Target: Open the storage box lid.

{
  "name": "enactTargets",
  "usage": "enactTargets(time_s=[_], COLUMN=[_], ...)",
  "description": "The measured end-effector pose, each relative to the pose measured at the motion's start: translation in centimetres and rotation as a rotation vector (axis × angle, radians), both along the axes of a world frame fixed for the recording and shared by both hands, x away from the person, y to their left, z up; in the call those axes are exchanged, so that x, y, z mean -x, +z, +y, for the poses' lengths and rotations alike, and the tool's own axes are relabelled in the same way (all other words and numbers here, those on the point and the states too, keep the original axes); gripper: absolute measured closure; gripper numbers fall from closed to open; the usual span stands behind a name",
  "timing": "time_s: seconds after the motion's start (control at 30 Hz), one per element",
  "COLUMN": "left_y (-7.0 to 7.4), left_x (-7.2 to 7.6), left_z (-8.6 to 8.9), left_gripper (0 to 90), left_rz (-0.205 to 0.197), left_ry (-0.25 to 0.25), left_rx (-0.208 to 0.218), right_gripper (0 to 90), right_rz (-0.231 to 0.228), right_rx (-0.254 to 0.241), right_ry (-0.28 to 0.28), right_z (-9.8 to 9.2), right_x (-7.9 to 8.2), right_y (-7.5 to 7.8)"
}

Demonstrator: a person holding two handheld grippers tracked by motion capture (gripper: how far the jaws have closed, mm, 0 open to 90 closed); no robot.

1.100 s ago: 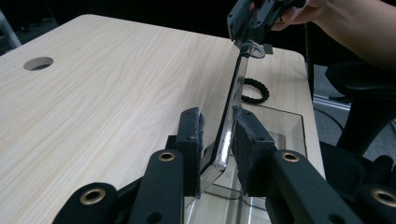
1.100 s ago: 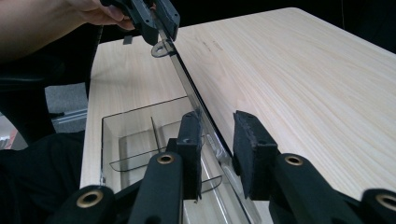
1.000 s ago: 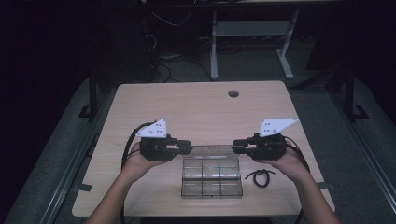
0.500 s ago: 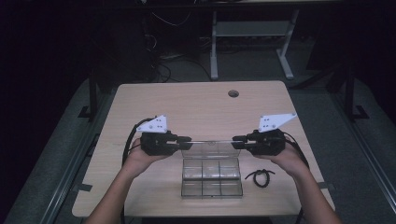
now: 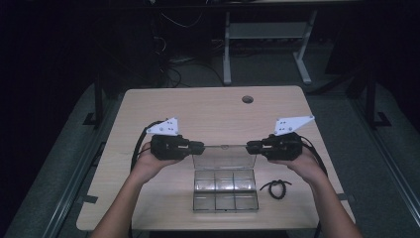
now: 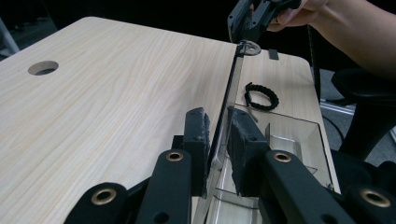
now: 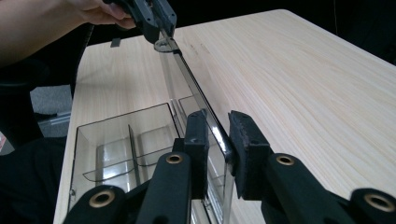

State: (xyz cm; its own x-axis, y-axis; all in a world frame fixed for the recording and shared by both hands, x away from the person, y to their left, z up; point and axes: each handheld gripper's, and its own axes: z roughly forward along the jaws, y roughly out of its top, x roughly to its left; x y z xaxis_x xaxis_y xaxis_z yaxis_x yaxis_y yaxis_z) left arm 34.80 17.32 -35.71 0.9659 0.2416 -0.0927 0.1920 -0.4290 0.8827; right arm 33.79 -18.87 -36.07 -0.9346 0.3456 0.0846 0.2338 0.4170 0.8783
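A clear compartment box [image 5: 225, 198] lies at the table's near edge with its lid [image 5: 225, 153] standing upright. My left gripper [image 5: 200, 146] sits at the lid's left end and my right gripper [image 5: 250, 146] at its right end, jaws pointing toward each other. In the left gripper view the lid's top edge [image 6: 231, 88] runs between the left gripper's [image 6: 218, 140] pads; these jaws have just been closing on it, with a slim gap still showing. The right gripper [image 7: 219, 135] likewise straddles the lid edge [image 7: 196, 93], its pads close beside it without pressing.
A black cord loop [image 5: 277, 189] lies on the table [image 5: 148, 208] right of the box. A round cable hole [image 5: 247, 99] is at the far side. Metal desk legs [image 5: 227, 54] stand beyond the table. The far half of the tabletop is bare wood.
Both grippers have edged slightly away from the person along the lid's ends. Hands and box otherwise stay in place.
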Motion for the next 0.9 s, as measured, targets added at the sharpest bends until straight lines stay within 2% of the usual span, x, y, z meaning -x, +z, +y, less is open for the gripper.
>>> enactTargets(time_s=[0.1, 0.33, 0.5, 0.63, 0.8, 0.9], left_y=[-0.1, 0.1, -0.2, -0.5, -0.5, -0.6], left_x=[-0.4, -1.4, -2.3, -2.9, -3.4, -3.7], left_z=[0.1, 0.0, 0.1, 0.2, 0.0, 0.0], left_gripper=[77.8, 78.2, 78.3, 78.6, 78.6, 78.4], left_rz=[0.013, 0.021, 0.04, 0.07, 0.065, 0.064], left_ry=[-0.008, -0.019, -0.016, -0.017, -0.004, 0.004], left_rx=[0.006, -0.014, 0.007, 0.031, 0.004, 0.006], right_gripper=[77.5, 78.5, 78.4, 78.3, 78.1, 77.4], right_rz=[0.003, 0.022, 0.024, 0.036, 0.047, 0.057], right_rx=[0.007, 0.008, -0.007, -0.023, -0.033, -0.022], right_ry=[0.004, 0.007, -0.005, -0.008, -0.014, -0.026], right_z=[0.0, 0.0, 0.0, -0.1, -0.1, -0.1], right_x=[-0.3, -0.9, -1.5, -2.0, -2.6, -3.1], right_y=[0.1, 0.1, -0.1, -0.3, -0.6, -0.6])
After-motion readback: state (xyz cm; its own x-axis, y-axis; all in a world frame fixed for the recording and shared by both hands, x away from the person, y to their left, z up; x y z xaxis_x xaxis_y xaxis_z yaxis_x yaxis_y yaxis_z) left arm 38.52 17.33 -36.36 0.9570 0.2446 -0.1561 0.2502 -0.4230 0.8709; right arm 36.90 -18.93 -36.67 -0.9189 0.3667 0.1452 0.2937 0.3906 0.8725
